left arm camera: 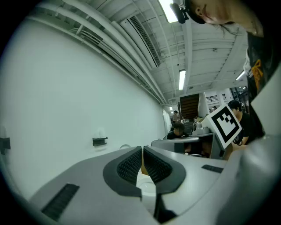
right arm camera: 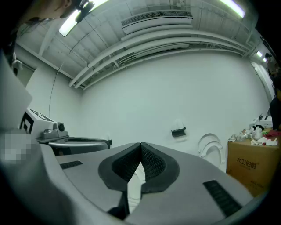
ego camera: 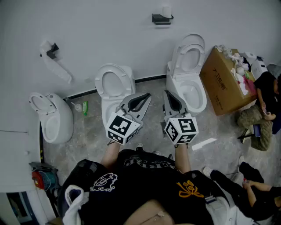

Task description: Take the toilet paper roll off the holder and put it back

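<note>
The black holder [ego camera: 160, 18] is fixed high on the white wall, with the pale toilet paper roll [ego camera: 166, 11] on top of it. Both grippers are held close to my body, far below it and pointing toward the wall. My left gripper [ego camera: 146, 97] is shut and empty. So is my right gripper [ego camera: 167, 93], jaw tips together. In the left gripper view the holder [left arm camera: 100, 141] and faint roll [left arm camera: 101, 133] lie left of the shut left gripper [left arm camera: 142, 149]. From the right gripper [right arm camera: 140, 145], the holder [right arm camera: 178, 132] and roll [right arm camera: 178, 124] sit right of the tips.
Two white toilets [ego camera: 113, 88] [ego camera: 188, 74] stand on the floor ahead, a third [ego camera: 50, 116] at left. An open cardboard box [ego camera: 224, 83] sits at right, with seated people [ego camera: 263, 110] beside it. A second wall bracket [ego camera: 52, 51] trails white paper. A green bottle [ego camera: 85, 107] lies on the floor.
</note>
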{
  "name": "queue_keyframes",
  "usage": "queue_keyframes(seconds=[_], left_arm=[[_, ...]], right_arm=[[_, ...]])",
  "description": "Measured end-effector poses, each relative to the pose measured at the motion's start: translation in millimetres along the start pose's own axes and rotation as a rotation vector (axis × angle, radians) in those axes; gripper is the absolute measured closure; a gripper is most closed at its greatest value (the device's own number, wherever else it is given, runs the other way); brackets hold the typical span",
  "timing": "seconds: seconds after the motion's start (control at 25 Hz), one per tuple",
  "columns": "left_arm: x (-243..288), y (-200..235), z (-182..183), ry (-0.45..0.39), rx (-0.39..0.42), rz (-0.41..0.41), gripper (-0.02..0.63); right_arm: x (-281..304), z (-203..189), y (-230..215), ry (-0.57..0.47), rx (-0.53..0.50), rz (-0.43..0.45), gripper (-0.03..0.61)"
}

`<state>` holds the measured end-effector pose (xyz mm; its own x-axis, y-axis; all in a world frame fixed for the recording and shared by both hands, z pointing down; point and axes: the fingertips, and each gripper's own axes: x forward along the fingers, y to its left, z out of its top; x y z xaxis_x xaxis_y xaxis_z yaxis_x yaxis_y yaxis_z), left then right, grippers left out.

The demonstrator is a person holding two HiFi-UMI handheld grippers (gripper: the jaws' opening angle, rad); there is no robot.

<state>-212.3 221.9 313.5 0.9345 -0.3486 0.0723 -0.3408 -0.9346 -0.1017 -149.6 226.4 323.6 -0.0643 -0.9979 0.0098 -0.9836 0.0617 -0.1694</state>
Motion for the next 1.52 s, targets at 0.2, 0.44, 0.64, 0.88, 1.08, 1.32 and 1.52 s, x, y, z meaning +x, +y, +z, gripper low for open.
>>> queue_keyframes(seconds=[0.2, 0.44, 0.64, 0.88, 1.08, 1.32, 1.52], left_arm=[[-5.1, 8.2, -2.4, -0.007, -0.001, 0.011, 0.588], [-9.0, 23.1, -4.9, -0.016, -0.019, 0.018, 0.588], [-9.2, 37.2, -7.5, -0.024, -0.032, 0.020, 0.588], [-8.0, 58.7, -13.9, -0.027, -0.036, 0.013, 0.588], [-8.1, 82.3, -19.7, -0.032, -0.038, 0.010, 0.588], [-8.2, 108.3, -29.3, -0.029, -0.041, -0.002, 0.588], [-1.0, 122.7, -41.3, -0.021, -0.063, -0.017, 0.588]], right_arm=[[6.0, -5.4, 7.2, 0.004, -0.001, 0.009, 0.565], [16.9, -7.3, 14.2, 0.006, 0.011, 0.011, 0.565], [28.7, -11.7, 16.7, 0.016, 0.014, 0.001, 0.565], [50.1, -20.1, 19.4, 0.031, 0.015, -0.009, 0.565], [73.0, -23.7, 23.0, 0.029, 0.025, -0.020, 0.565], [95.3, -32.8, 27.7, 0.035, 0.037, -0.041, 0.565], [107.1, -44.5, 26.0, 0.063, 0.042, -0.062, 0.565]])
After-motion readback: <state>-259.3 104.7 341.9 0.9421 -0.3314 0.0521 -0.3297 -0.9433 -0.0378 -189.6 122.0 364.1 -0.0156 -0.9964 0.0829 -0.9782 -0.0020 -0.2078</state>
